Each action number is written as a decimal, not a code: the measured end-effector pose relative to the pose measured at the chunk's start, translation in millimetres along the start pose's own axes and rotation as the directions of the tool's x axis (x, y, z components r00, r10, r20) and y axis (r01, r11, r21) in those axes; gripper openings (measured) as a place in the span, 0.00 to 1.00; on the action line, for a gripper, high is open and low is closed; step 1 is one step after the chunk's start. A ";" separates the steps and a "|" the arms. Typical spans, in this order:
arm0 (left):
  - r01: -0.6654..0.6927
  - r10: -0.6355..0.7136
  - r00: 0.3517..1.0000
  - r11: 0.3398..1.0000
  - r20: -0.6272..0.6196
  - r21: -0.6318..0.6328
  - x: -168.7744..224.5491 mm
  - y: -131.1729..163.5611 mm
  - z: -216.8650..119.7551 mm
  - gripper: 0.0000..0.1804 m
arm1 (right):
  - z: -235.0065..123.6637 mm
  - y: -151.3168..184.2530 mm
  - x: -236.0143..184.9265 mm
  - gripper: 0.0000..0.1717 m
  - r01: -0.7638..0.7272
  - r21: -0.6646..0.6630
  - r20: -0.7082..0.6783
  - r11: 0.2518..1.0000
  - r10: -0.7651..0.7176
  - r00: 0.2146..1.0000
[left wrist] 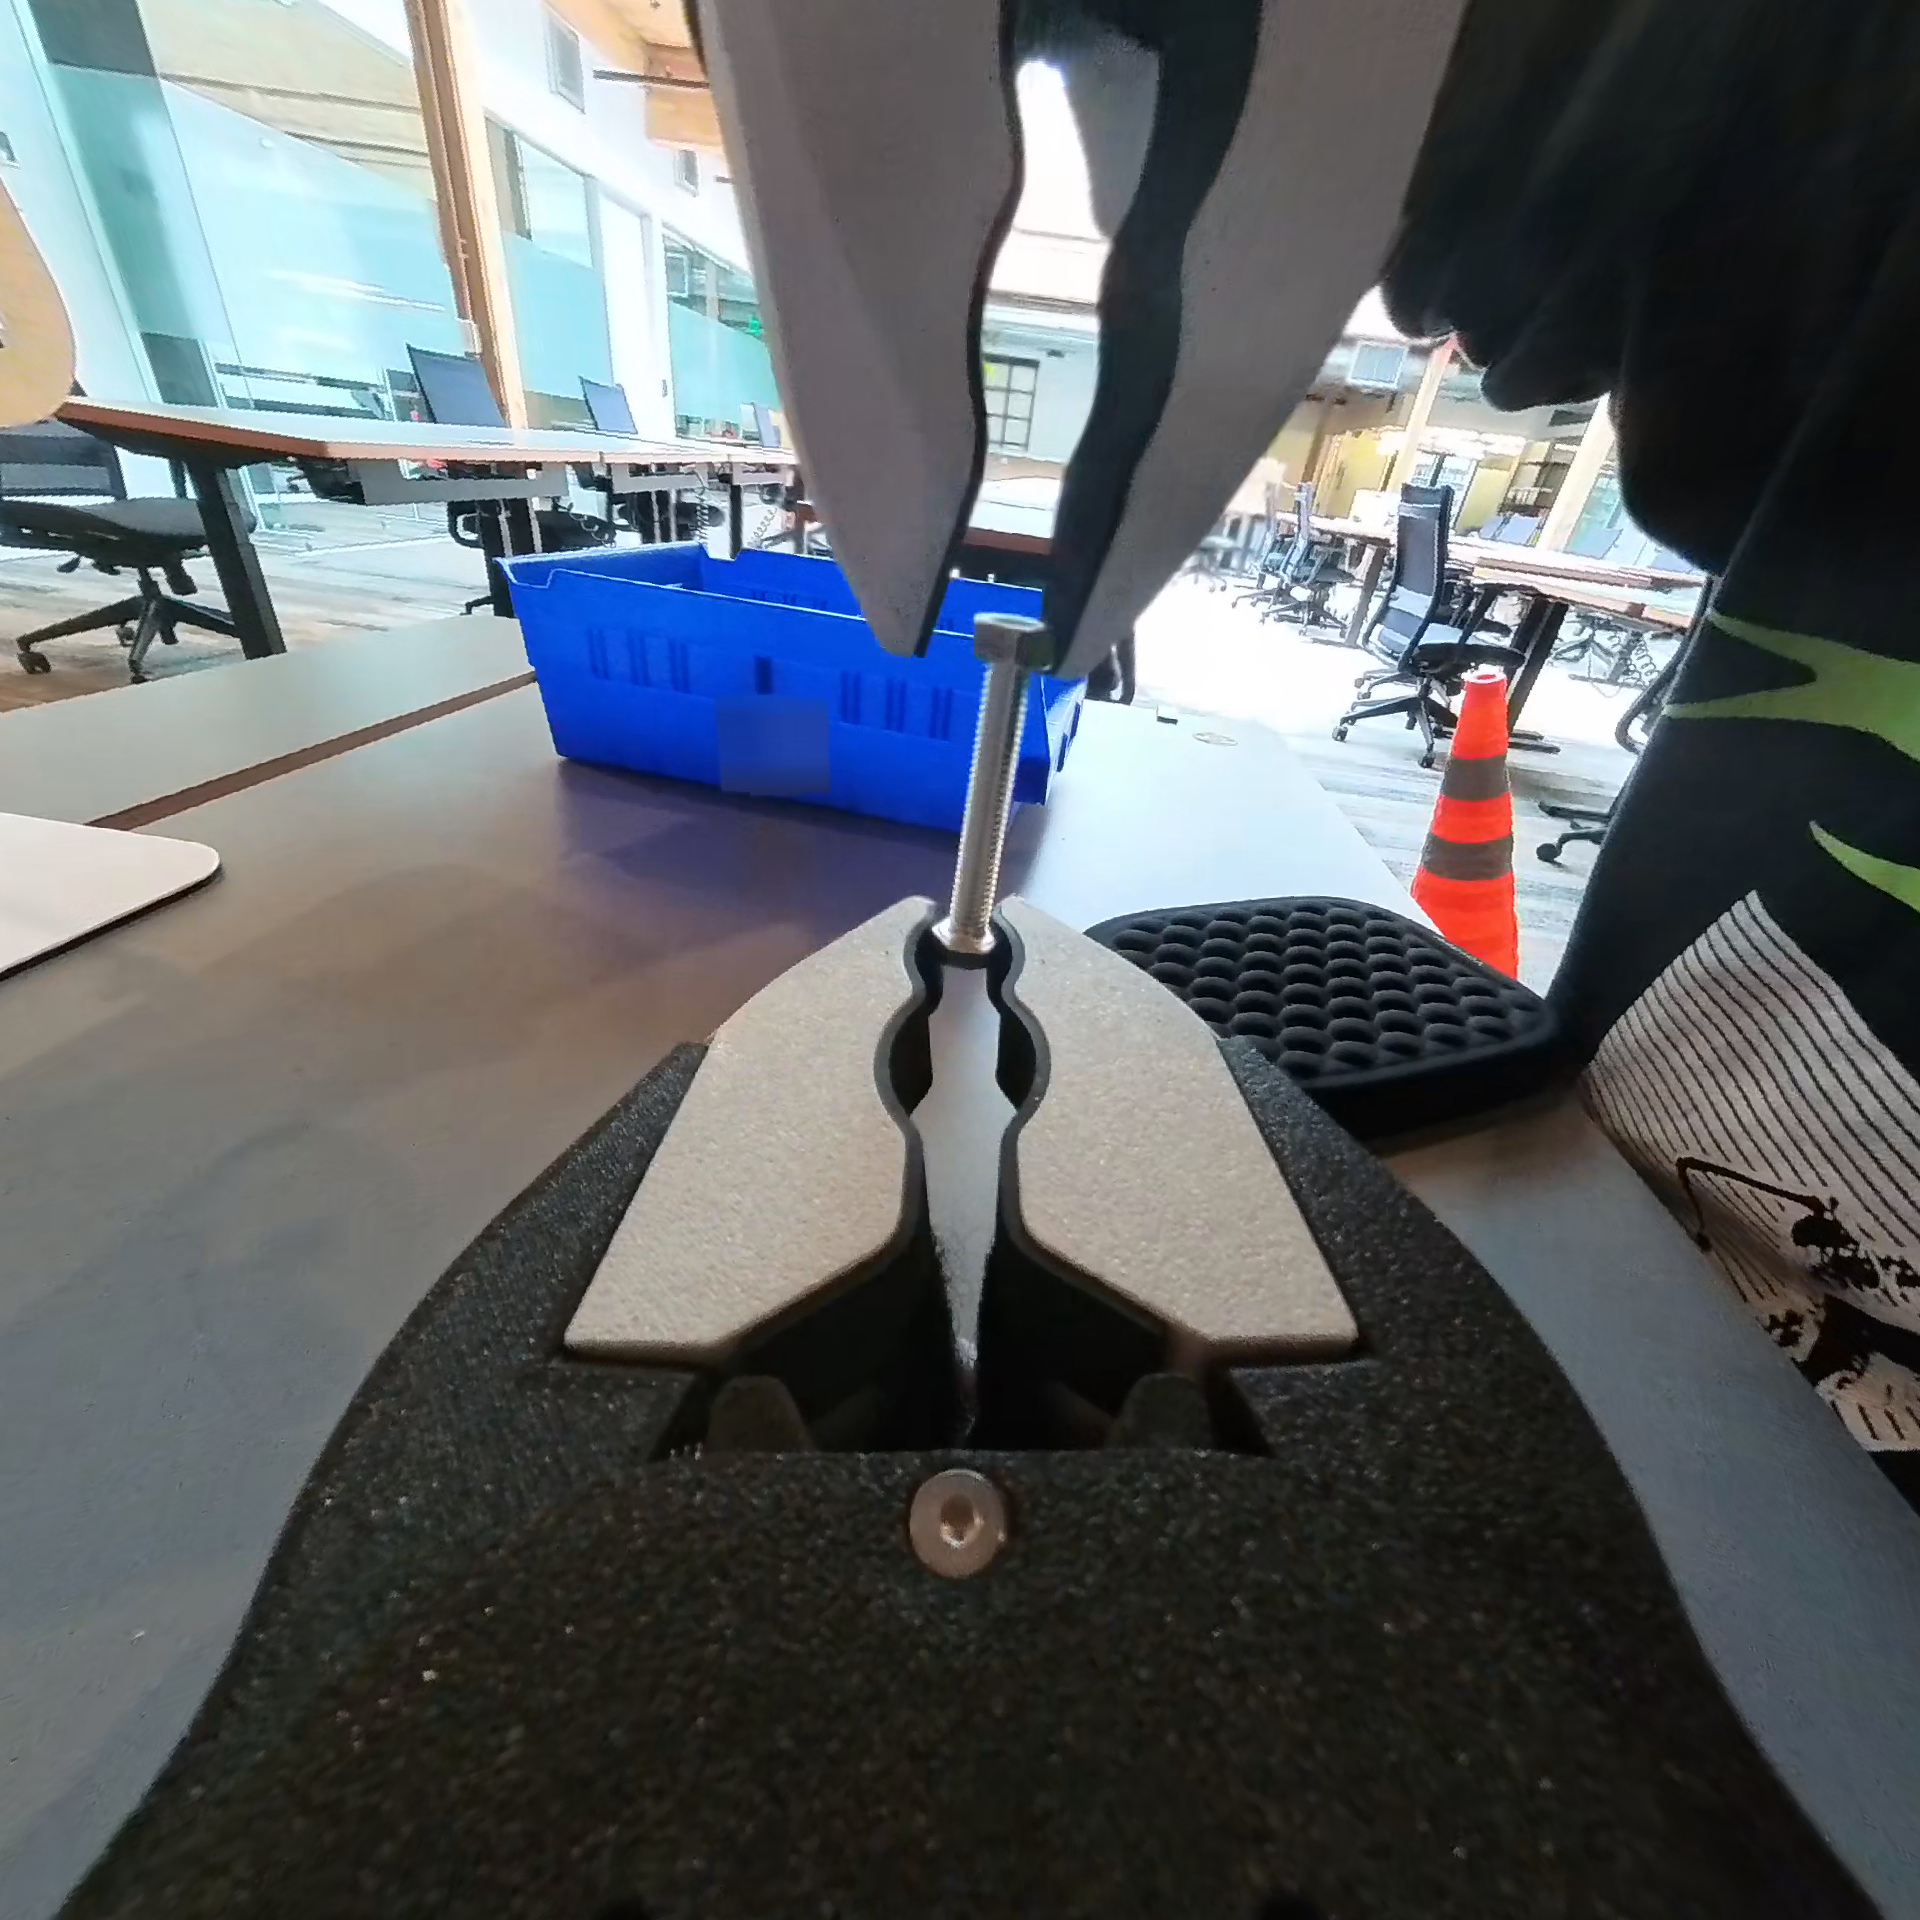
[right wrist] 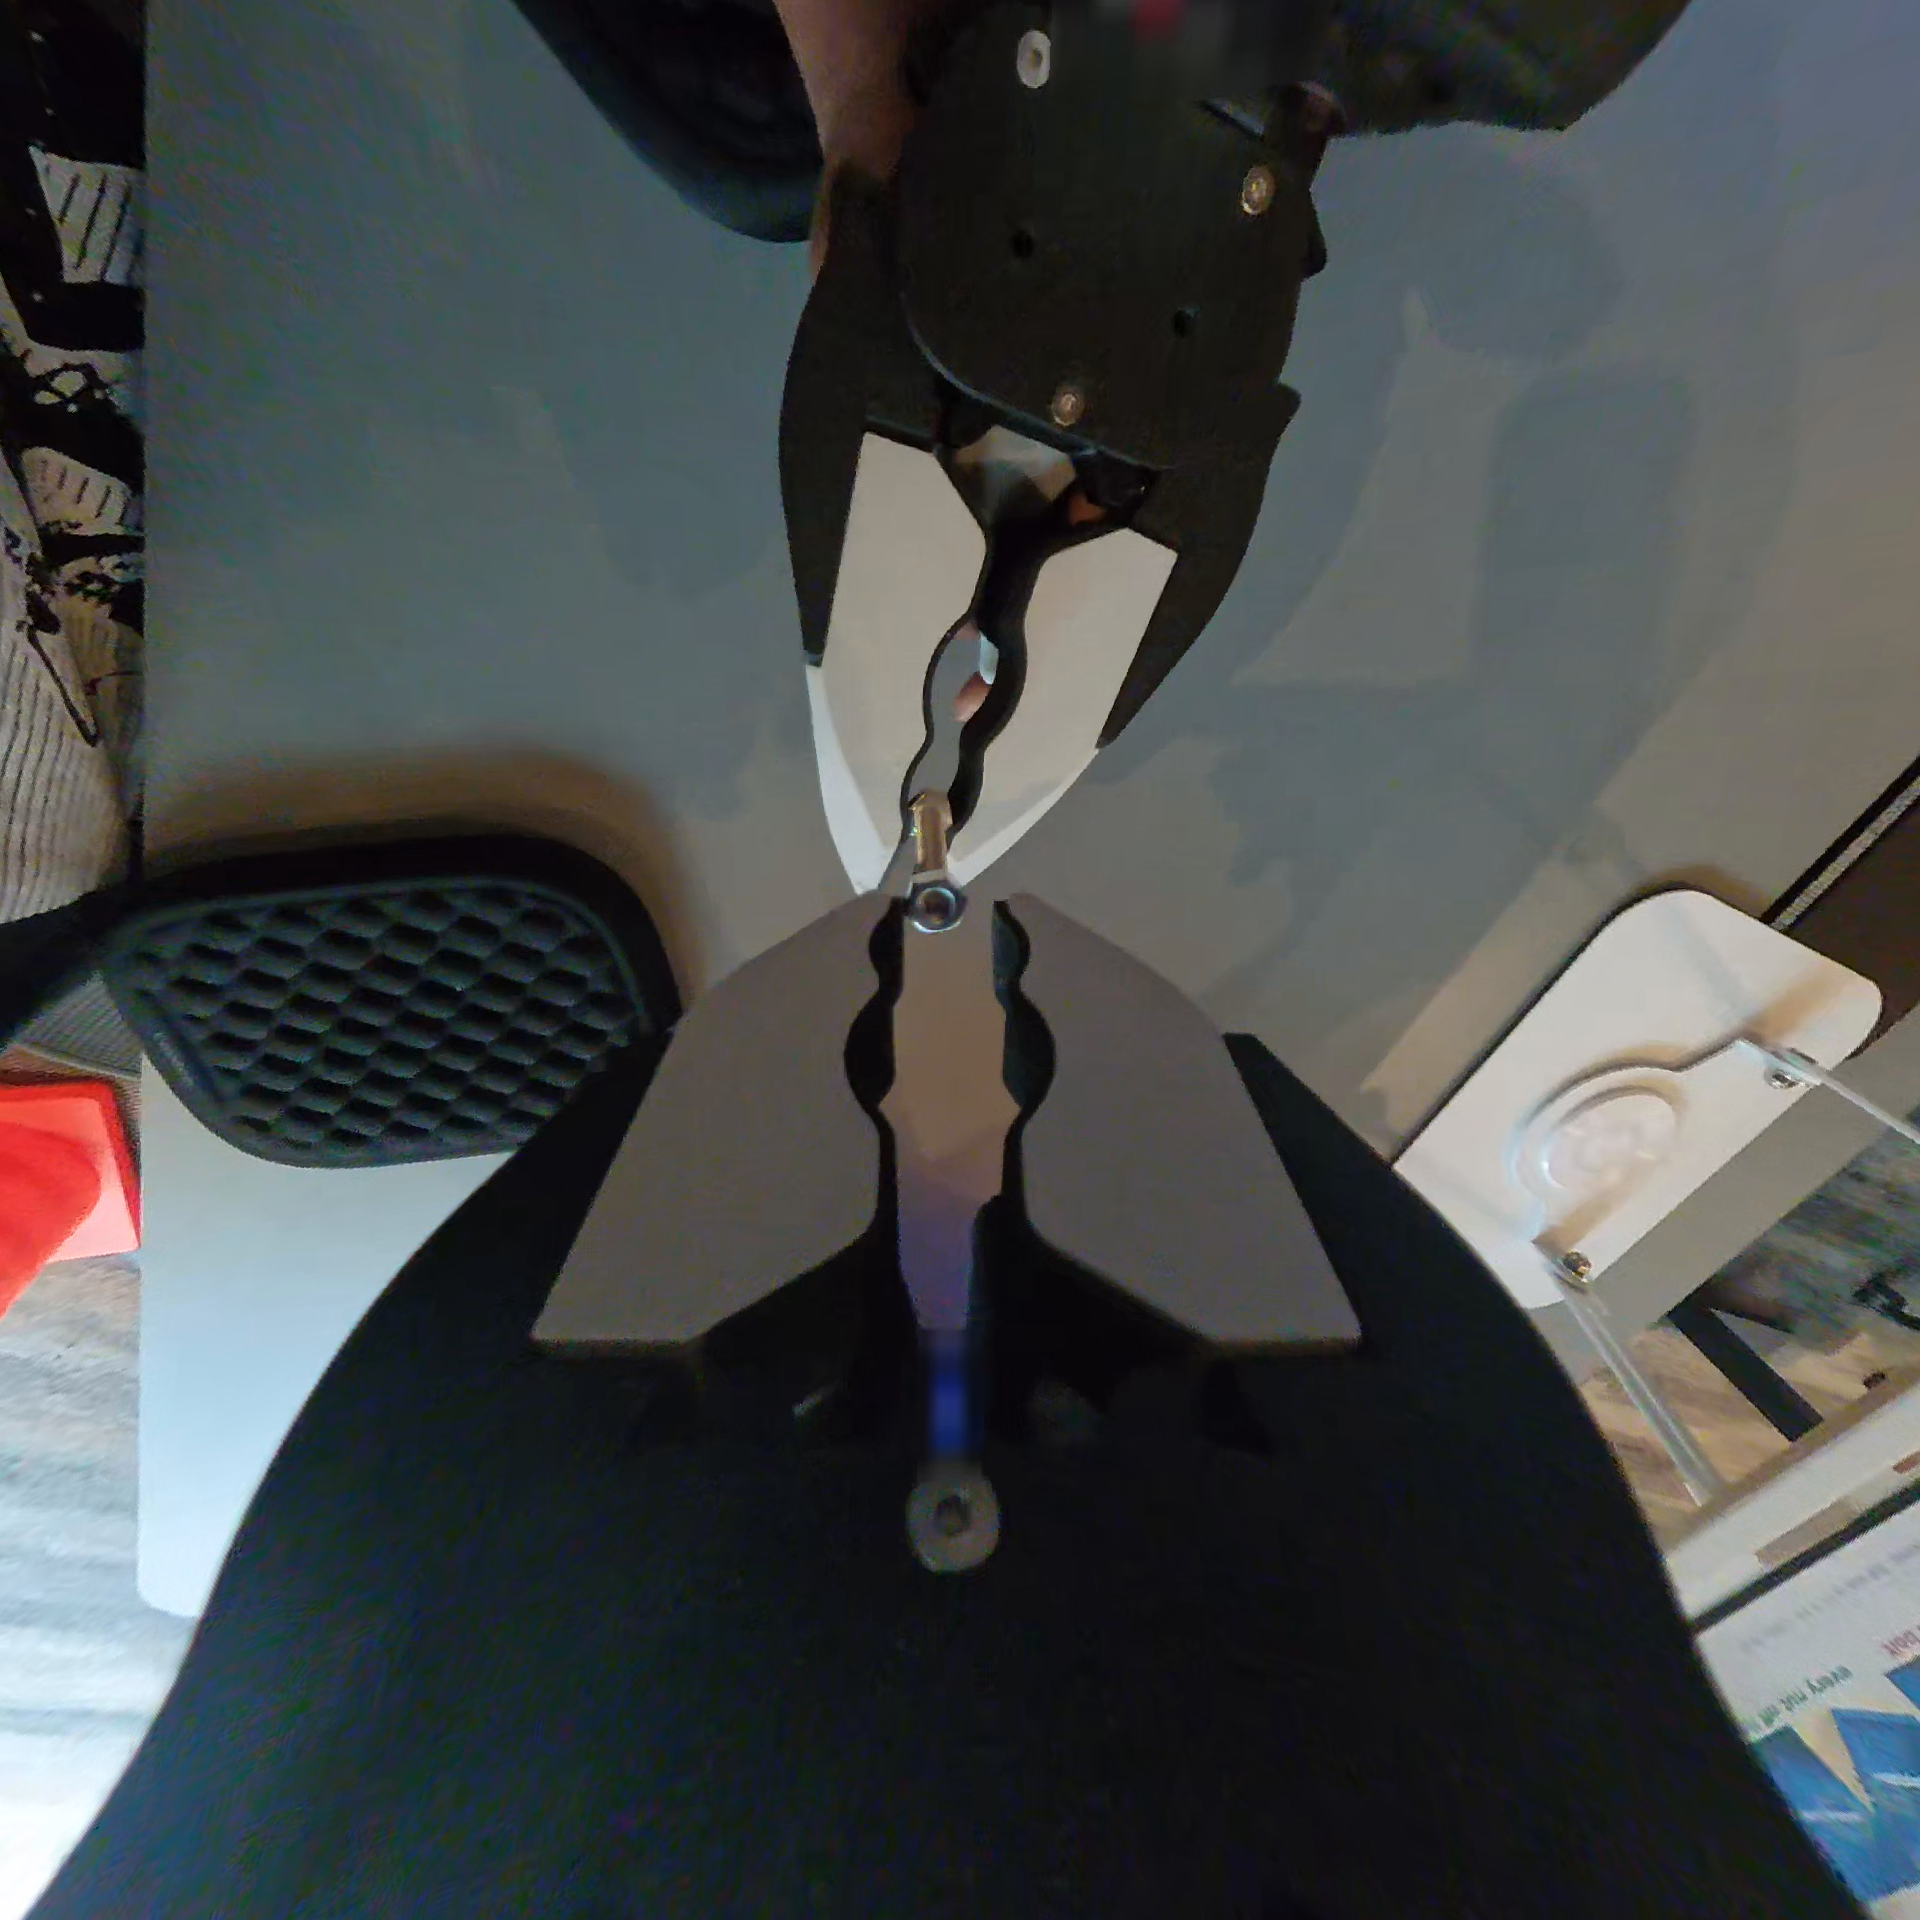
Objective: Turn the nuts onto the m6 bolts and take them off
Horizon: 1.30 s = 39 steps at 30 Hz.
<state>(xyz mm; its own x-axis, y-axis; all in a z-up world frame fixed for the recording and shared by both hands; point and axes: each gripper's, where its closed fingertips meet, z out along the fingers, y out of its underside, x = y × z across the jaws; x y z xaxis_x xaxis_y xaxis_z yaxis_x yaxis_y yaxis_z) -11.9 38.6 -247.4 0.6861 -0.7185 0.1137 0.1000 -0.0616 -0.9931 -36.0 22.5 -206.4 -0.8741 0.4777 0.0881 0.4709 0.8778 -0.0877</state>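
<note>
My left gripper is shut on the lower end of a silver bolt, which stands up from its fingertips. A silver nut sits on the bolt's top end. My right gripper comes down from above with its jaws around the nut. One fingertip is against the nut and the other stands apart from it. In the right wrist view the nut lies end-on between my right gripper's parted tips, with a gap on its right side. The left gripper beyond holds the bolt.
A blue bin stands on the grey table behind the bolt. A black honeycomb mat lies to the right. A white flat base is at the left edge. An orange cone stands on the floor beyond the table. Across from one pair of fingers to the other is roughly 5 centimeters.
</note>
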 end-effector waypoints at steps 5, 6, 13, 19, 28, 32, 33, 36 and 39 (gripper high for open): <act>0.011 -0.011 0.999 1.000 -0.049 -0.004 4.7 0.4 -0.3 0.04 | -0.5 -2.0 -4.0 0.06 0.140 -0.005 0.000 0.990 -0.140 0.990; 0.015 -0.016 0.997 1.000 -0.081 -0.010 8.0 1.1 -0.3 0.04 | -0.4 -3.0 -6.6 0.06 0.202 -0.004 0.004 0.979 -0.202 0.979; 0.047 -0.069 0.908 0.997 -0.413 -0.064 37.1 3.9 -7.6 0.04 | -1.0 -15.8 -21.9 0.06 0.636 -0.020 -0.004 0.771 -0.637 0.771; 0.067 -0.105 0.800 0.994 -0.590 -0.086 54.0 2.5 -20.2 0.04 | -2.2 -31.2 -28.8 0.06 0.775 0.023 -0.003 0.632 -0.775 0.632; 0.129 -0.169 0.649 0.985 -0.742 -0.111 69.6 -2.9 -38.9 0.04 | -6.9 -43.9 -36.8 0.06 0.851 0.004 -0.087 0.525 -0.848 0.523; 0.104 -0.120 0.738 0.993 -0.664 -0.063 61.8 -3.4 -32.1 0.04 | -6.7 -43.4 -29.8 0.07 0.763 0.038 -0.105 0.645 -0.757 0.645; 0.113 -0.113 0.778 0.993 -0.618 -0.040 55.9 -5.4 -29.3 0.04 | -8.9 -44.0 -26.3 0.12 0.712 0.063 -0.114 0.700 -0.703 0.702; 0.084 -0.058 0.919 0.995 -0.389 0.049 29.7 -14.1 -18.1 0.04 | -20.7 -39.2 -11.1 0.23 0.448 0.138 -0.108 0.883 -0.437 0.893; 0.063 -0.047 0.991 0.990 -0.127 0.125 1.6 -22.9 -12.9 0.04 | -28.9 -18.5 11.4 0.23 0.171 0.142 -0.131 0.975 -0.153 0.980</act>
<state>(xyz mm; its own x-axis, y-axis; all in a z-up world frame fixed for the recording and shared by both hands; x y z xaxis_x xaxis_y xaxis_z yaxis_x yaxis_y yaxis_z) -22.4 30.0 -224.8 0.5834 -0.7972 0.1554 0.2321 -0.0197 -0.9725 -51.2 12.7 -175.1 -0.9127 0.3381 0.2294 0.2924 0.9326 -0.2115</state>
